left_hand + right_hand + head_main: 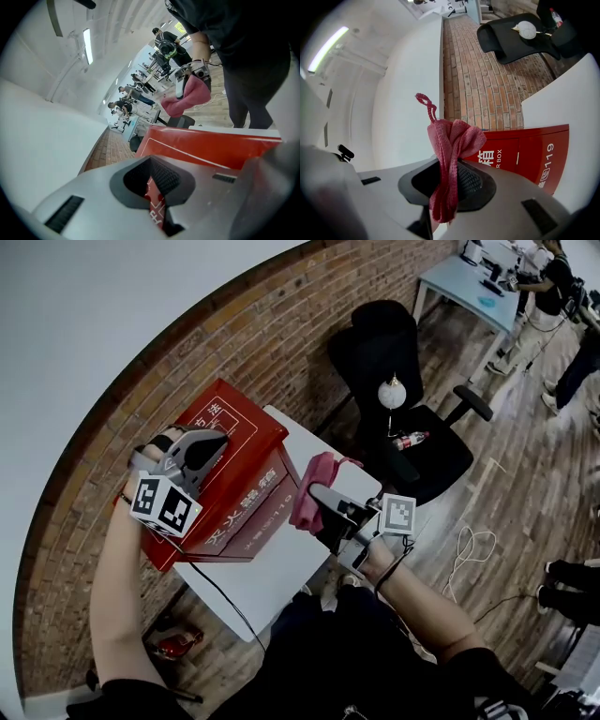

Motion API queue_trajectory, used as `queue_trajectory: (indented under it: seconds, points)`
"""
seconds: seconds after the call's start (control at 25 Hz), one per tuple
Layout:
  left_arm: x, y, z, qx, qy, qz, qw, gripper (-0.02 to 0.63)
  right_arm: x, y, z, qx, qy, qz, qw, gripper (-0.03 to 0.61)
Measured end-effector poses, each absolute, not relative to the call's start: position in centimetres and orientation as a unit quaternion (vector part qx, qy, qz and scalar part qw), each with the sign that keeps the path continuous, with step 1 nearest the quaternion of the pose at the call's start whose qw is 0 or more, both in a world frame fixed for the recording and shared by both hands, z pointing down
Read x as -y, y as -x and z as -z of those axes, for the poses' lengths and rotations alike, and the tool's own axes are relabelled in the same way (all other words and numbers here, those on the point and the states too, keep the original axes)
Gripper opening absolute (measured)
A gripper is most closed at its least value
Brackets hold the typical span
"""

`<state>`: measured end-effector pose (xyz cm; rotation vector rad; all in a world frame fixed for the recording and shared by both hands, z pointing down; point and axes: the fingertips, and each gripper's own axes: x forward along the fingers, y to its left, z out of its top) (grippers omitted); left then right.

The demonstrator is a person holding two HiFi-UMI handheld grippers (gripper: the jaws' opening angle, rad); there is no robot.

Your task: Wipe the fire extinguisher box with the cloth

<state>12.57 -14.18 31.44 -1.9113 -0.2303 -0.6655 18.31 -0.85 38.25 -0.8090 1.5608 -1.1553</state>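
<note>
- Red fire extinguisher box (234, 486) sat on the white counter (272, 568); the left gripper (214, 442) lay on its top, jaws shut, empty.
- The right gripper (326, 495) had its jaws clamped on the pink cloth (314, 474) just beside the box's front; pressing the cloth flat would probably wipe best.

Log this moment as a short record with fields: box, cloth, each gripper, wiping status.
box: red fire extinguisher box, lying on the white table
cloth: pink cloth, bunched, just off the box's right end in the head view
left: left gripper, jaws together with nothing between them, over the box's top
right: right gripper, jaws clamped on the cloth, its loop sticking up above them
wiping: the cloth is not seen touching the box
</note>
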Motion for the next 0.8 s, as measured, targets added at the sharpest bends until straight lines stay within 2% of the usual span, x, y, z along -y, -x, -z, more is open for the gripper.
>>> queue_trajectory:
  seconds: [0.8]
  points:
    - [14.4, -12.2, -31.1, 0.098, 0.798, 0.279, 0.526, 0.031, 7.7, -14.7, -37.3, -0.612, 0.402, 0.430, 0.528, 0.100]
